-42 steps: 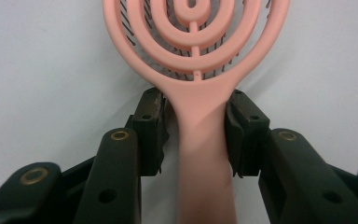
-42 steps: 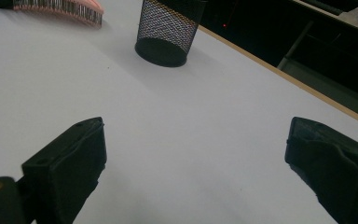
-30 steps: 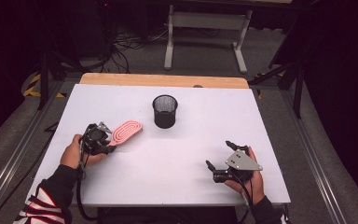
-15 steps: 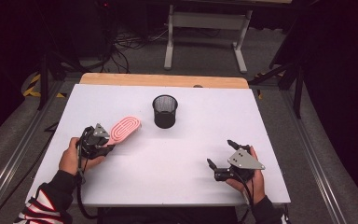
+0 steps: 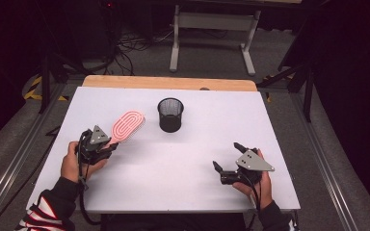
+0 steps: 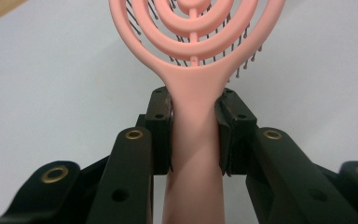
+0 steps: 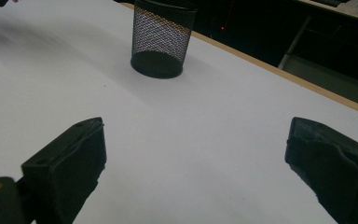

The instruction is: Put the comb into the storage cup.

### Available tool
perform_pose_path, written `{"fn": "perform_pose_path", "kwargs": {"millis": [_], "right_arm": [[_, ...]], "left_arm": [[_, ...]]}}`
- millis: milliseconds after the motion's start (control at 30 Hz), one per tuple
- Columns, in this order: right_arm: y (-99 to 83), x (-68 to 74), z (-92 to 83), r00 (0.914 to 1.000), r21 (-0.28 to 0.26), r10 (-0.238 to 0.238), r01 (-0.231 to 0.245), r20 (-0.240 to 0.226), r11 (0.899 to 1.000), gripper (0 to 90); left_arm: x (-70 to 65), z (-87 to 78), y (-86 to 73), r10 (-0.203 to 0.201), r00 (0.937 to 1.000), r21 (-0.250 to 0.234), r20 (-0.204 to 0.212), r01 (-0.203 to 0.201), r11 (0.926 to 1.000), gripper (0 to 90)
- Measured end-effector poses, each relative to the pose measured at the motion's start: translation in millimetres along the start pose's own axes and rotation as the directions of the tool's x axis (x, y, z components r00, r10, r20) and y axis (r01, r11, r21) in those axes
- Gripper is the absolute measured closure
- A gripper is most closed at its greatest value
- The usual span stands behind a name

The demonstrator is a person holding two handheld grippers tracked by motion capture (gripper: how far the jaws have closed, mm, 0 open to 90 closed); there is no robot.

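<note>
The left gripper (image 5: 110,146) is black, topped with a grey three-cornered plate dotted with small screws; its jaws carry brass-ringed holes and dark screw heads; a black cable trails from it; the right gripper (image 5: 226,158) matches, with worn black pads; the left sleeve (image 5: 43,214) is dark with red and white stripes.

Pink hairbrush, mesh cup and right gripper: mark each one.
pink hairbrush (image 6: 196,116), left gripper view, on its handle neck between the jaws.
mesh cup (image 5: 170,114), high view, on its side wall.
right gripper (image 5: 227,156), high view, midway between its open fingertips.
</note>
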State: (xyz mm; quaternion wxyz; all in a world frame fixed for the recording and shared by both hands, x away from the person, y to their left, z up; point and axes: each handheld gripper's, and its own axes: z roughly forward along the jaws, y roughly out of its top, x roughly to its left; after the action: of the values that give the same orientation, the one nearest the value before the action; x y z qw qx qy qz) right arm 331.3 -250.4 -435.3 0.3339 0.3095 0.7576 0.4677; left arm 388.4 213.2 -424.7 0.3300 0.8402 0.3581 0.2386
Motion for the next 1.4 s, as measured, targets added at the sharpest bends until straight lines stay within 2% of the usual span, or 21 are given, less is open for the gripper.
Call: {"fn": "perform_pose_path", "kwargs": {"millis": [200,300,400,567,600,700,767,800,1000,1033,1267,1400], "right_arm": [[8.6,-3.5,4.6,0.9975,-0.001,0.071,-0.071,-0.003,0.997,6.5],[13.5,-3.6,6.9,0.9962,-0.007,0.086,-0.087,-0.006,0.996,7.8],[19.6,-3.0,8.6,0.9949,-0.02,0.099,-0.1,-0.016,0.995,7.4],[29.9,-1.7,11.9,0.9894,-0.042,0.138,-0.14,-0.045,0.989,4.9],[32.6,-1.6,12.8,0.987,-0.053,0.147,-0.151,-0.064,0.987,4.1],[38.5,0.1,14.1,0.9852,-0.068,0.154,-0.159,-0.076,0.985,4.1],[42.2,1.7,15.9,0.9832,-0.076,0.158,-0.165,-0.092,0.983,4.1],[44.0,2.5,17.0,0.982,-0.078,0.16,-0.168,-0.1,0.983,4.1],[53.4,8.3,24.7,0.9784,-0.088,0.16,-0.172,-0.131,0.981,4.0],[54.7,9.3,25.6,0.9775,-0.092,0.162,-0.175,-0.135,0.98,4.0],[66.8,17.3,32.9,0.9706,-0.111,0.164,-0.185,-0.176,0.976,4.0],[74.0,24.1,38.5,0.9667,-0.112,0.164,-0.188,-0.197,0.976,3.8]], "left_arm": [[-3.6,-4.5,1.1,0.003,0.9997,-0.058,-0.026,-0.005,0.9983,70.2],[-5.6,-7.6,1.2,-0.002,0.9995,-0.095,-0.032,-0.001,0.9955,70.3],[-9.0,-9.9,1.6,-0.006,0.9992,-0.132,-0.039,0.001,0.9912,70.3],[-13.9,-11.3,2.3,-0.004,0.9992,-0.167,-0.04,-0.003,0.9859,70.3],[-18.2,-11.7,2.4,-0.002,0.9989,-0.194,-0.047,-0.007,0.9809,70.3],[-22.7,-13.0,3.0,0.003,0.9986,-0.224,-0.053,-0.015,0.9744,70.3],[-24.1,-13.0,3.2,0.003,0.9986,-0.231,-0.052,-0.015,0.9729,70.3],[-27.2,-12.7,3.2,0.0,0.9985,-0.249,-0.054,-0.014,0.9683,70.3],[-34.8,-12.4,5.0,0.009,0.9992,-0.278,-0.039,-0.019,0.9603,70.3],[-36.9,-12.3,5.1,0.006,0.9992,-0.29,-0.04,-0.018,0.9567,70.3],[-51.3,-11.6,10.0,0.034,0.9987,-0.338,-0.037,-0.044,0.9403,70.3],[-60.6,-7.8,13.6,0.05,0.9984,-0.347,-0.028,-0.057,0.9361,70.4]]}}
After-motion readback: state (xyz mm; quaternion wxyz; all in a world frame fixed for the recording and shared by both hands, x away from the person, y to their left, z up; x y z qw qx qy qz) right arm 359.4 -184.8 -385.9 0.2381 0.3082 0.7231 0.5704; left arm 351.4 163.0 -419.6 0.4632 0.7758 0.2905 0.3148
